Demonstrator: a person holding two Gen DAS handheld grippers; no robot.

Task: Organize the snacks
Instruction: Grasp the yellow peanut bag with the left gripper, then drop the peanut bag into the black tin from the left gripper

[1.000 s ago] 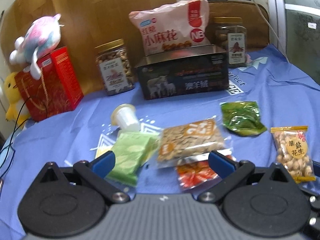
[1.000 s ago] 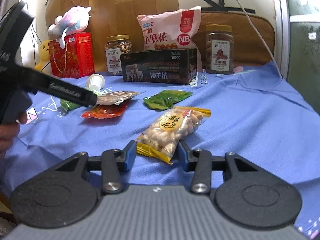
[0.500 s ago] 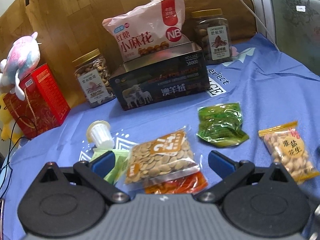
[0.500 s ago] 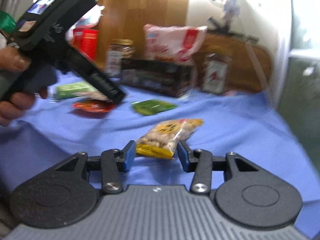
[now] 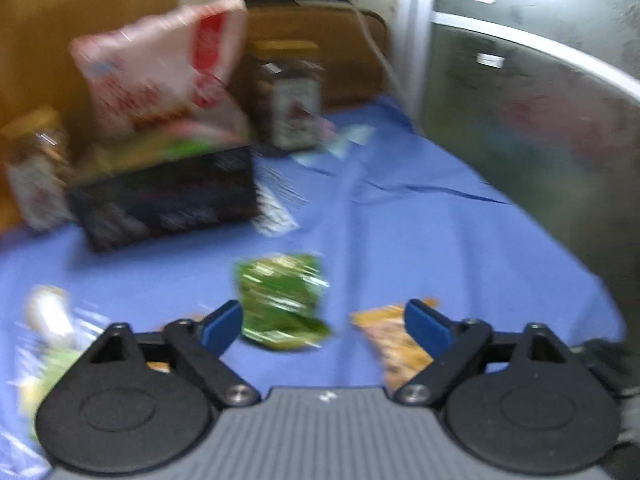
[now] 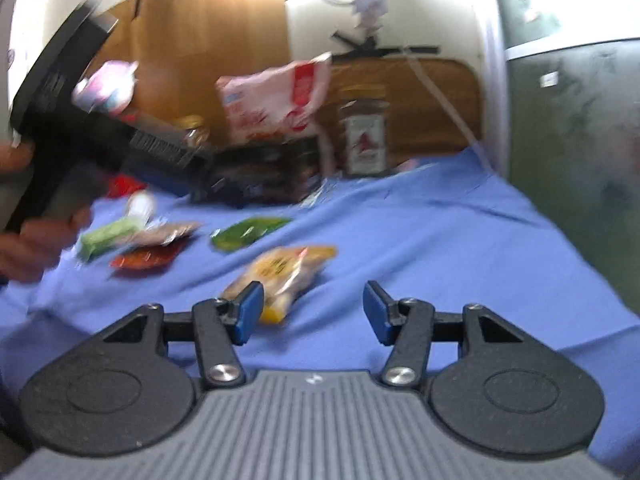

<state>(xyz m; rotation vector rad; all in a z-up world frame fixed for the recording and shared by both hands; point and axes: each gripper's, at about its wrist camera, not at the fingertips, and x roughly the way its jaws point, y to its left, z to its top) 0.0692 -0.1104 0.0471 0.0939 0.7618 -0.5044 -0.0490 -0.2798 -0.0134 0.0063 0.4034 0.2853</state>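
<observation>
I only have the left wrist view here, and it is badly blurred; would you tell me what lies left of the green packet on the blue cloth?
Observer: In the right wrist view a red packet lies left of the green packet, flat on the blue cloth.
Operator: Thank you. Is anything resting on it?
Observer: Yes, a clear bag of seeds overlaps its far edge.
Operator: And where is the right gripper?
Observer: The right gripper has its jaws apart, just been opening, nothing pressed between them; the peanut bag lies just ahead, by the left jaw.
</observation>
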